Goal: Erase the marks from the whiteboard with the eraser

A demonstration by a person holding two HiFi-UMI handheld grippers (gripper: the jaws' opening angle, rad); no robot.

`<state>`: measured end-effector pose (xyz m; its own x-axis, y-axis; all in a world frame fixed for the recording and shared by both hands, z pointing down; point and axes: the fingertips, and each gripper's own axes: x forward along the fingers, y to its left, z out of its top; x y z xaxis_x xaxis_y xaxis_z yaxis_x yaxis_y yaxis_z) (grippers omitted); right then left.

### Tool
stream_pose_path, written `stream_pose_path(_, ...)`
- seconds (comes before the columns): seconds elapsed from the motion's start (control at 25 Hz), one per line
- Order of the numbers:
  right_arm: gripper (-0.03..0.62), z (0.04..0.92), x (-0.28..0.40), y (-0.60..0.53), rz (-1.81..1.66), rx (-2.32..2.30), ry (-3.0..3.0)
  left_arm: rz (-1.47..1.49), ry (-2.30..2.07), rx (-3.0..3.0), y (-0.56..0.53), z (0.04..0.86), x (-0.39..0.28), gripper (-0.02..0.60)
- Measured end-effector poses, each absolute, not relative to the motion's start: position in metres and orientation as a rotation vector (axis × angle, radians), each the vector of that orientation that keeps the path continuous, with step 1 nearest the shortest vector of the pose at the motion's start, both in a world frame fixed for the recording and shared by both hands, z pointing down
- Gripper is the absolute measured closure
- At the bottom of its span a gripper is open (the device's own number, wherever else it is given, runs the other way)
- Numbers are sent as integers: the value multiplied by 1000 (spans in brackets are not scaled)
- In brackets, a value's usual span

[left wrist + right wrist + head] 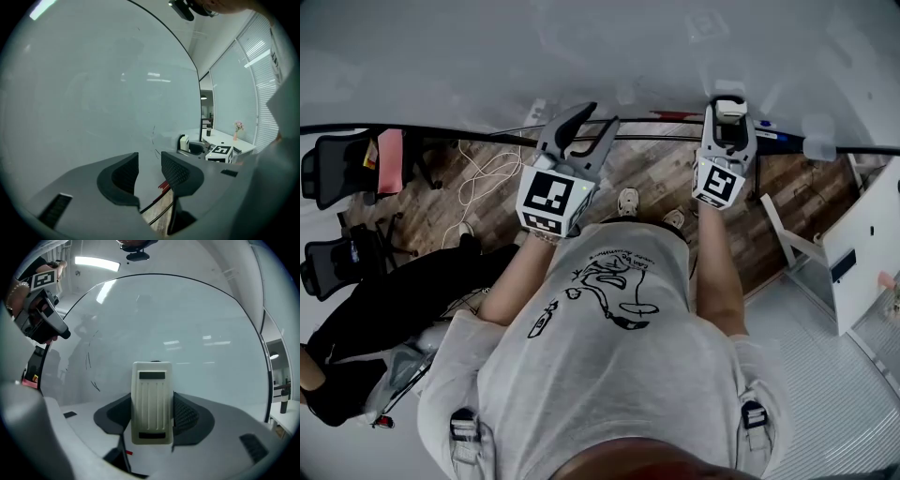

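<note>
Firmly clamped, the white eraser [151, 401] stands upright between the jaws of the right hand-held gripper [152, 418], which press on both its long sides; its ribbed back faces the camera. Just beyond it rises the whiteboard [197, 319]; whether the eraser touches it cannot be told. A few thin dark marks [88, 361] lie on the board to the eraser's left, apart from it. The left hand-held gripper [150, 176] is raised near the board, its jaws slightly apart with nothing between them.
</note>
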<state>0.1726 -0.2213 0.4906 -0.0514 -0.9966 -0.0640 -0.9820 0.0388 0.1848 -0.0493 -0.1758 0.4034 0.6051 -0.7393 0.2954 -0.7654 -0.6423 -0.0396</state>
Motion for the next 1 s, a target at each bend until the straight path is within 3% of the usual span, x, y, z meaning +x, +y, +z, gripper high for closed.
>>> stream_pose_path(0.52,338,493,164,-221,-206,2120,-2297,462,-1268,2732,-178,406,-48,419)
stream_pose_path(1.0,336,504,49,-213,-324,1762,-2410,455,-1291,2718,-177,406,-51,417)
